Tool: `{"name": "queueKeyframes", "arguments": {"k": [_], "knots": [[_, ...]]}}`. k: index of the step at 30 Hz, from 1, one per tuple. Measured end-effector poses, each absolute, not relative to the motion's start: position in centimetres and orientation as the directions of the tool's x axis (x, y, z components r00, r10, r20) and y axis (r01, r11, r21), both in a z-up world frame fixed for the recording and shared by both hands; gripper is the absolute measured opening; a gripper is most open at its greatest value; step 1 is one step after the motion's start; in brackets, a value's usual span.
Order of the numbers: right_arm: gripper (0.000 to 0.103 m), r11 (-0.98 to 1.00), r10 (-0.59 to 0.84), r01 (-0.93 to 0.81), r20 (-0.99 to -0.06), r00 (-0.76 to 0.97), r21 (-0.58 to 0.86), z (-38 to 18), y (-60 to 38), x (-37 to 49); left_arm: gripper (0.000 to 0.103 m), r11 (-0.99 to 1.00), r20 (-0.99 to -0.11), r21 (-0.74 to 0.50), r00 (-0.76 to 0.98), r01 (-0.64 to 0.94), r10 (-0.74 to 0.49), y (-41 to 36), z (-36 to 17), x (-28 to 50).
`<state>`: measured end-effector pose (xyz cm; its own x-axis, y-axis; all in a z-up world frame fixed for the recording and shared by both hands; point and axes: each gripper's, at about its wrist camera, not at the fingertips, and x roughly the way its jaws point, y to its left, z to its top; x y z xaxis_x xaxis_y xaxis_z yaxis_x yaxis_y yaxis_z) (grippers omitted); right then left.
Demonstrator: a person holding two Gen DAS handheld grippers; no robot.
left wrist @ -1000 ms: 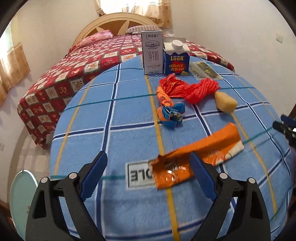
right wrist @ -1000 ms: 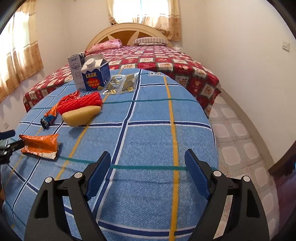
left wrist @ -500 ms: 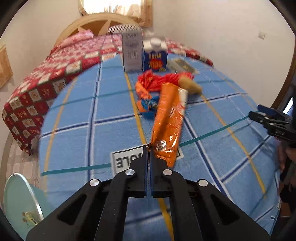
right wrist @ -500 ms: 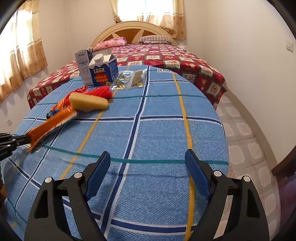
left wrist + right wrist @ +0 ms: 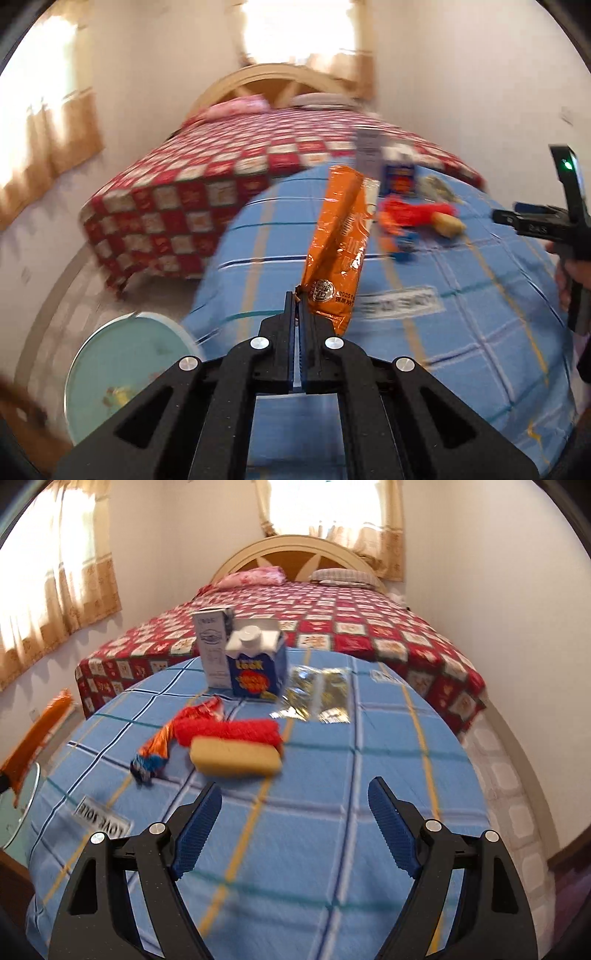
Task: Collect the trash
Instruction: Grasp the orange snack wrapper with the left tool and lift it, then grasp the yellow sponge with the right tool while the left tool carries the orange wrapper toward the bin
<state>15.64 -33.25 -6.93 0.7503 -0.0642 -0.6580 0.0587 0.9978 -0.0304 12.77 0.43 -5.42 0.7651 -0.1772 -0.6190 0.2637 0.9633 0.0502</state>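
My left gripper (image 5: 297, 306) is shut on one end of an orange snack wrapper (image 5: 338, 243) and holds it upright above the left edge of the blue checked table (image 5: 461, 332). The wrapper also shows at the left edge of the right wrist view (image 5: 35, 742). A pale green round bin (image 5: 125, 369) stands on the floor below left. My right gripper (image 5: 295, 827) is open and empty over the table, short of a yellow sponge (image 5: 234, 757), a red net (image 5: 229, 729) and a twisted orange-blue wrapper (image 5: 153, 751).
A grey carton (image 5: 214, 646) and a blue milk carton (image 5: 258, 664) stand at the table's far side beside two shiny sachets (image 5: 317, 694). A bed with a red quilt (image 5: 332, 620) lies behind. Tiled floor (image 5: 509, 775) runs right of the table.
My left gripper closed on the orange wrapper, lifted it off the table and swung left towards the bin. My right gripper moved forward towards the sponge and red net.
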Motion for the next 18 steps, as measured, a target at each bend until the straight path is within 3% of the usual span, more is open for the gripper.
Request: {"name": "queueKeyframes", "arguments": {"k": [5,9,13,18], "knots": [[0.059,0.997,-0.070,0.062,-0.720,0.690,-0.038,-8.0,-32.8,20.5,0.001,0.990,-0.620,0.036,0.780,0.140,-0.087,4.2,-6.0,13.9],[0.052,1.000,-0.016,0.024,-0.799,0.601,-0.002,-10.6,-32.6,22.7,0.001,0.994,-0.618,0.055,0.785,0.093,-0.039,5.7,-6.6,14.0],[0.024,0.999,0.047,-0.025,-0.807,0.589,0.040,-10.8,-32.3,22.6,0.001,0.997,-0.609,0.069,0.793,0.042,0.009,7.1,-6.6,13.8],[0.011,0.997,0.080,-0.044,-0.785,0.614,0.067,-9.7,-32.5,20.9,0.001,0.998,-0.606,0.068,0.795,0.014,0.030,8.2,-6.3,13.5]]}}
